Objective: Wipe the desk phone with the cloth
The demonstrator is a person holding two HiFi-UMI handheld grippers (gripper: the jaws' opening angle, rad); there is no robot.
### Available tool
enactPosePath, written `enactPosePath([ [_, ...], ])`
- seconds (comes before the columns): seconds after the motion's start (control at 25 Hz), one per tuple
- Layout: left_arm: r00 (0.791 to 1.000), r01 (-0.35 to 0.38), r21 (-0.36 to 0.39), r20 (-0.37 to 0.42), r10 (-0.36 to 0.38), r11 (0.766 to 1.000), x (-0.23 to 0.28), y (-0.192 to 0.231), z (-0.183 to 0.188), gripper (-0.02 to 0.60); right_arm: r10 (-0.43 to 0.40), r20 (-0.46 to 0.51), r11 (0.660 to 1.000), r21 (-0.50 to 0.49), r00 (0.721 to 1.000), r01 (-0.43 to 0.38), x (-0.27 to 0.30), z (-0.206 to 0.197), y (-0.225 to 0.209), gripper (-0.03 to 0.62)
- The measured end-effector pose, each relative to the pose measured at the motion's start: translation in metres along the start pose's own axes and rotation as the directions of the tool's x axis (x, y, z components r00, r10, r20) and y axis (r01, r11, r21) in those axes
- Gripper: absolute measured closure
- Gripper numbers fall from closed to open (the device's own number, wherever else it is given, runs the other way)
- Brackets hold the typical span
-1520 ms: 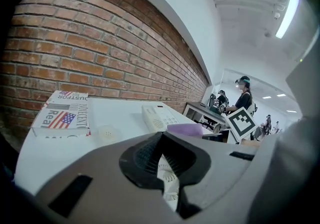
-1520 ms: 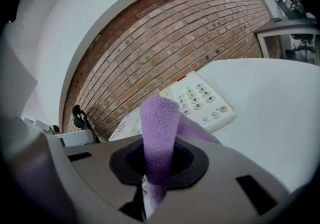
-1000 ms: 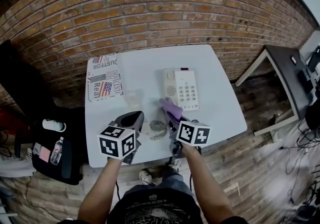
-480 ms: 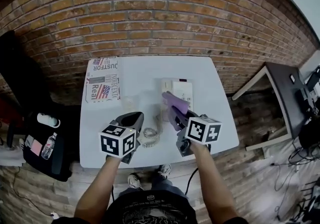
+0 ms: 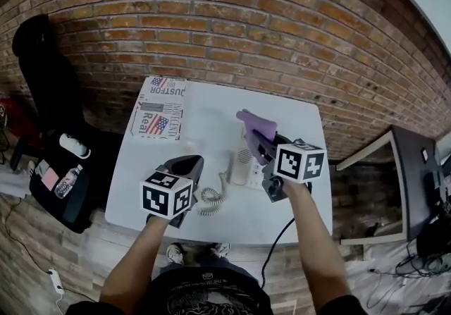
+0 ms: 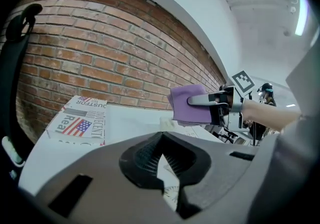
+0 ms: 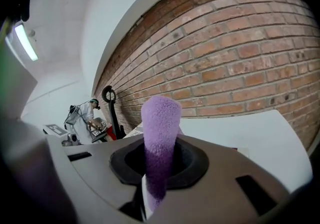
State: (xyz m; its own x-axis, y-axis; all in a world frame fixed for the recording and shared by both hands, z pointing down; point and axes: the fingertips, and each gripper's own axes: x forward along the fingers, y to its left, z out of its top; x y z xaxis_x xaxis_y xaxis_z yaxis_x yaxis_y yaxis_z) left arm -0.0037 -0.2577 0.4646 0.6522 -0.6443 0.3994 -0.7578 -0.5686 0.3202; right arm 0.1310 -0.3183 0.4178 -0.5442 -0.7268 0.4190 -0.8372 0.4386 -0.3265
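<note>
The white desk phone (image 5: pixel 239 159) lies on the white table (image 5: pixel 211 120), largely hidden under my right gripper (image 5: pixel 258 139). That gripper is shut on a folded purple cloth (image 5: pixel 255 123), which it holds up above the phone. The cloth (image 7: pixel 160 128) stands upright between the jaws in the right gripper view. The left gripper view shows the cloth (image 6: pixel 189 103) in the air over the table's right side. My left gripper (image 5: pixel 186 165) hovers near the table's front edge, left of the phone, shut with nothing in it. The phone's coiled cord (image 5: pixel 209 199) lies beside it.
A newspaper with flag print (image 5: pixel 161 115) lies at the table's far left corner. A brick wall (image 5: pixel 211 32) runs behind the table. A black bag (image 5: pixel 63 190) sits on the floor to the left, and a dark desk (image 5: pixel 416 180) stands at the right. A person (image 7: pixel 86 115) stands far off.
My right gripper has carried the cloth from the phone's near left edge up and over the phone. The left gripper has stayed where it was. The head view has shifted.
</note>
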Motion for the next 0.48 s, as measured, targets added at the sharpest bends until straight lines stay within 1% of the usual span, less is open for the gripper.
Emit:
enactPosePath([
  [0.16, 0.998, -0.058, -0.015, 0.008, 0.058, 0.998, 0.0, 0.006, 0.002, 0.575, 0.047, -0.048, 0.995, -0.089, 0.998, -0.051, 0.019, 0.021, -0.01, 0.548],
  [0.28, 0.995, -0.102, -0.025, 0.004, 0.102, 0.995, 0.001, 0.01, -0.001, 0.575, 0.075, -0.1, 0.983, -0.162, 0.992, -0.09, 0.038, 0.032, -0.019, 0.548],
  [0.48, 0.984, -0.179, -0.04, -0.003, 0.179, 0.983, -0.001, 0.018, -0.005, 0.575, 0.109, -0.219, 0.938, -0.3, 0.97, -0.173, 0.071, 0.037, -0.028, 0.548],
])
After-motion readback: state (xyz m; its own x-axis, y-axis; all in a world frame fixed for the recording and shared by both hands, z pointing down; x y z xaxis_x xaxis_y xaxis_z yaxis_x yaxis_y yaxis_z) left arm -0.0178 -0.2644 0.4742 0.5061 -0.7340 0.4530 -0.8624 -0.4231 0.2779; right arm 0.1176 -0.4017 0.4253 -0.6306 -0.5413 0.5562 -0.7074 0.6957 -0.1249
